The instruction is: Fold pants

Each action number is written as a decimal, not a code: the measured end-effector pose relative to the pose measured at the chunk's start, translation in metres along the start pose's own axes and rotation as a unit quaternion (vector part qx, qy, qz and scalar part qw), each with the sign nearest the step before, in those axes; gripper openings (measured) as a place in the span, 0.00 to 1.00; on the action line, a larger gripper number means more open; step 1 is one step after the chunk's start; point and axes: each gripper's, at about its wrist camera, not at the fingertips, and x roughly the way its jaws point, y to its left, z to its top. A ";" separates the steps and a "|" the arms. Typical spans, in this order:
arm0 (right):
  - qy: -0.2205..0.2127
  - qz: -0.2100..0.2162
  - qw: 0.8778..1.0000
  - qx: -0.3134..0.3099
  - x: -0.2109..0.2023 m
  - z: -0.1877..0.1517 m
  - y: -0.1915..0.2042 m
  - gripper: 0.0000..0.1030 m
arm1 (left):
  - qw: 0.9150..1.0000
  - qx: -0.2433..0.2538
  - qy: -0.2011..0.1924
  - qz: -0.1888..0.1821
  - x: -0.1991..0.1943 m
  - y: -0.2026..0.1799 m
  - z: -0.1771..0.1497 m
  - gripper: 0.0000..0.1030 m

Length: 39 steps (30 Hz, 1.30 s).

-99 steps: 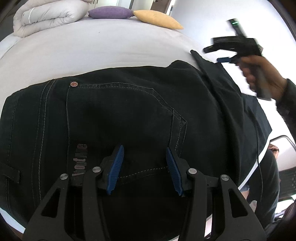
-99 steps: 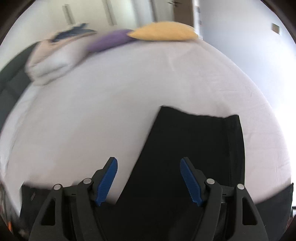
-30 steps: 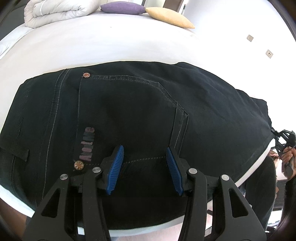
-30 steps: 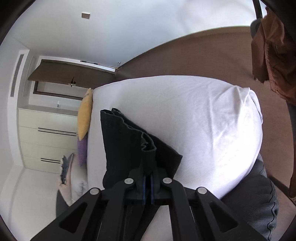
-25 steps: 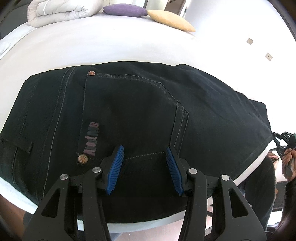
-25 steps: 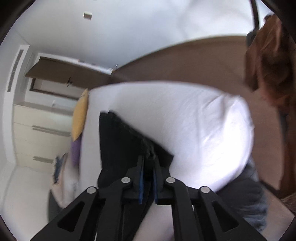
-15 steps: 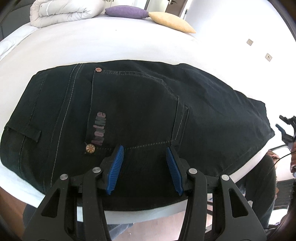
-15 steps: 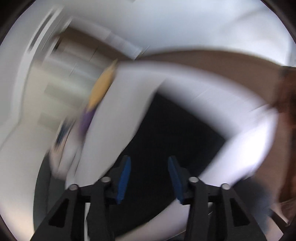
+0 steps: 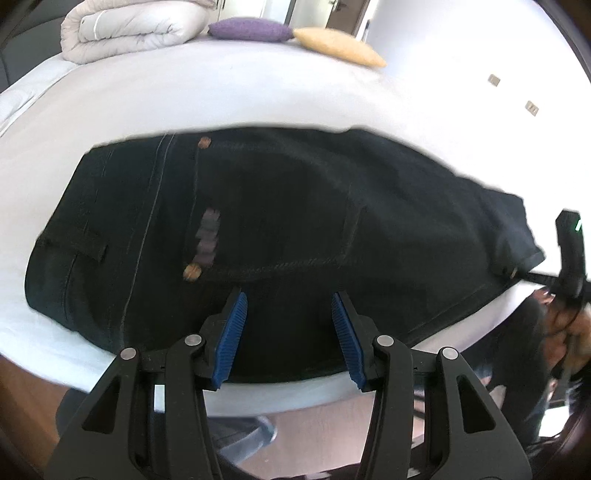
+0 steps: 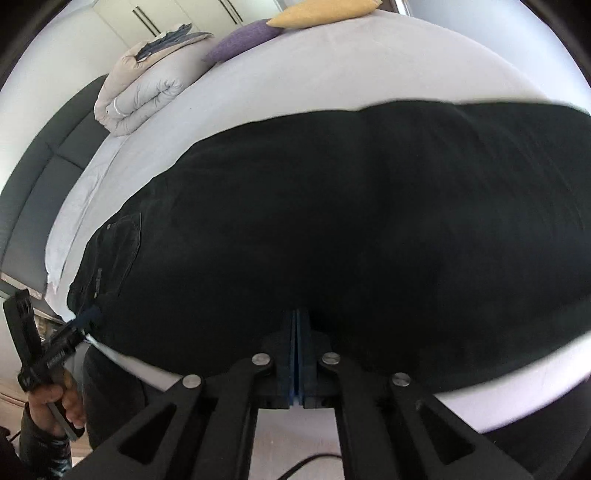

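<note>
Right wrist — fingers closed, seemingly empty, over pants.

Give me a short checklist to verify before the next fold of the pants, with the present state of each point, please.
1. Pants lie flat on the bed: ok, spread as one dark panel with its near edge at the bed's edge.
2. Left gripper is free: ok, its jaws stand apart with no cloth pinched.
3. Right gripper is free: cannot tell; its jaws have just closed fully over the near edge, and cloth between them is not visible.
4. Landing area is clear: ok, the rolled duvet and two pillows lie far away.
5. Waistband end is tidy: cannot tell, the picture is blurred.
</note>
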 end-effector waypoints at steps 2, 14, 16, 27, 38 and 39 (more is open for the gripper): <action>0.000 -0.009 1.000 -0.011 -0.004 -0.009 -0.004 0.00 | 1.000 -0.003 -0.018 -0.023 -0.002 -0.007 0.014 0.45; -0.052 0.137 0.989 0.025 -0.030 0.043 0.021 0.06 | 0.998 -0.005 0.018 -0.063 0.076 -0.034 0.068 0.45; -0.035 0.184 0.982 0.038 -0.002 0.057 0.025 0.06 | 0.998 0.008 0.011 -0.056 0.079 -0.033 0.060 0.45; -0.070 0.191 0.955 0.215 0.035 0.075 -0.095 0.00 | 0.999 0.014 0.000 -0.039 0.066 -0.022 0.037 0.45; -0.255 0.040 0.894 0.367 -0.094 0.066 -0.272 0.00 | 1.000 -0.007 0.000 -0.022 0.043 -0.018 0.034 0.45; -0.263 0.031 0.889 0.374 -0.103 0.060 -0.270 0.01 | 1.000 -0.010 -0.006 -0.025 0.036 -0.019 0.037 0.45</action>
